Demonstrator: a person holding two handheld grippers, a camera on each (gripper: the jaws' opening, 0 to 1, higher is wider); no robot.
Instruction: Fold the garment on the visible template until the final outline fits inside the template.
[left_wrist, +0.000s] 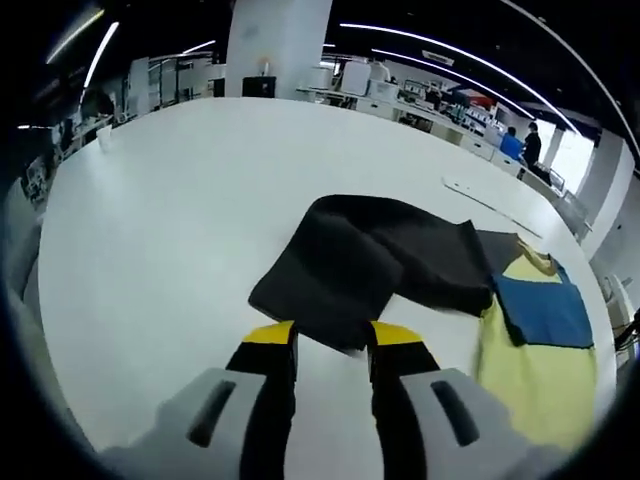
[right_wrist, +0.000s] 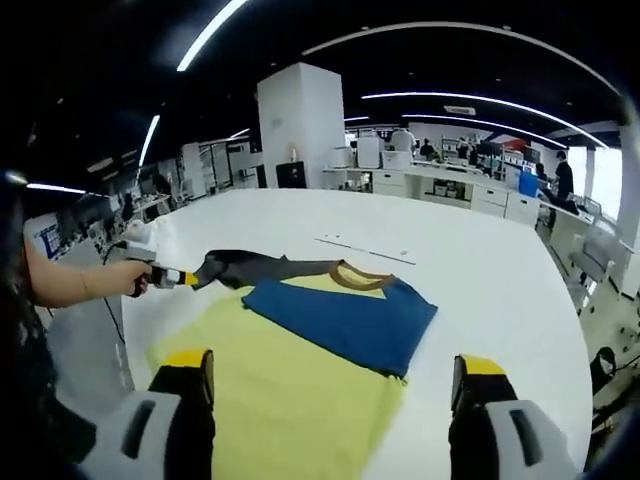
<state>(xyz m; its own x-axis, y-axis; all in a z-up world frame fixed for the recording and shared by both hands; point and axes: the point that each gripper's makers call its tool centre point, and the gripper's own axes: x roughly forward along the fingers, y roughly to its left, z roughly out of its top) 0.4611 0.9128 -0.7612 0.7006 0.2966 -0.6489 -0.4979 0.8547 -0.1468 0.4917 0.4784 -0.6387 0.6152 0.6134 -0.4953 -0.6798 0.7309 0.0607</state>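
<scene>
The garment lies on the white table (left_wrist: 180, 220), with a yellow body (right_wrist: 290, 390), a blue part (right_wrist: 345, 315) folded over it and a brown collar (right_wrist: 362, 274). Its dark grey part (left_wrist: 370, 260) is spread toward my left gripper (left_wrist: 333, 340), whose jaws stand close together with the cloth's near edge between them. In the right gripper view that left gripper (right_wrist: 180, 277) holds the end of the dark grey part (right_wrist: 240, 267), drawn out to the left. My right gripper (right_wrist: 333, 375) hovers over the yellow body with its jaws wide open and nothing between them.
A thin pale strip (right_wrist: 365, 250) lies on the table beyond the garment. A person's forearm (right_wrist: 70, 285) holds the left gripper. Desks, a white pillar (right_wrist: 300, 125) and people fill the room behind. Bare table (right_wrist: 490, 290) extends to the right.
</scene>
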